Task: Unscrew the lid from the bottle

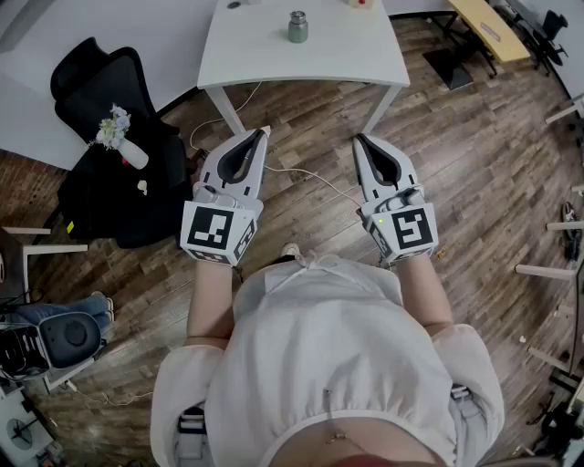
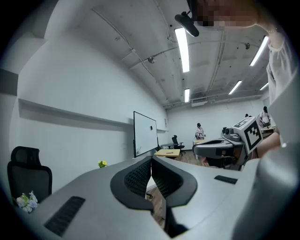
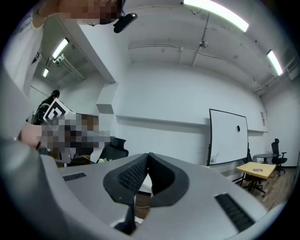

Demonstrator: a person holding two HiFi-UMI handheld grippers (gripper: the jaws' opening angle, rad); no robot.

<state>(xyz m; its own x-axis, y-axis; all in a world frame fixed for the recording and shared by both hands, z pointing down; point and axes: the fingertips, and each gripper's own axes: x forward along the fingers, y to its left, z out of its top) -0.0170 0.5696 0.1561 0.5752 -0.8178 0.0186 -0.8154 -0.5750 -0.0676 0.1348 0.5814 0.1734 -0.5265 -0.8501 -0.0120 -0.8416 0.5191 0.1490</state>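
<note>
Person is standing back from the white desk [image 1: 255, 50], holding the left claw [image 1: 263, 135] and right claw [image 1: 359, 140] side by side at waist height. Both are pointing fwd and level over the wood floor [image 1: 474, 182]. Both claws are sitting pressed together w/ nothing btw them: the left gripper view is showing the ribbed pads [image 2: 140, 176] meeting at the tips, and the right gripper view is showing the same. Prob a ready pose. Nothing is being gripped, so they're being carried closed & symmetric, aimed at the desk.

The bottle [image 1: 298, 27], grey w/ its lid [image 1: 298, 15] on, is standing upright near the desk's middle. It's well apart from both claws and roughly on the line btw them. That placing is suiting a two-claw job, w/ one steadying the body while the other is turning the lid. Task isn't looking started. An approach is needing to come first, and both claws are needing to spread before any grip.

Views:
- **Head view only:** it's showing the bottle & desk top. Neither gripper view is catching them, as both are looking level into the room.
- **Left gripper view:** it's adding the whiteboard [image 2: 145, 133] on the far wall, the ceiling lights [image 2: 182, 47], and the right claw off to its side.
- **Chair:** head view is showing the black chair [image 1: 91, 77] w/ flowers [image 1: 113, 123] left of the desk. Left gripper view is catching that chair at its lower left edge.
</note>
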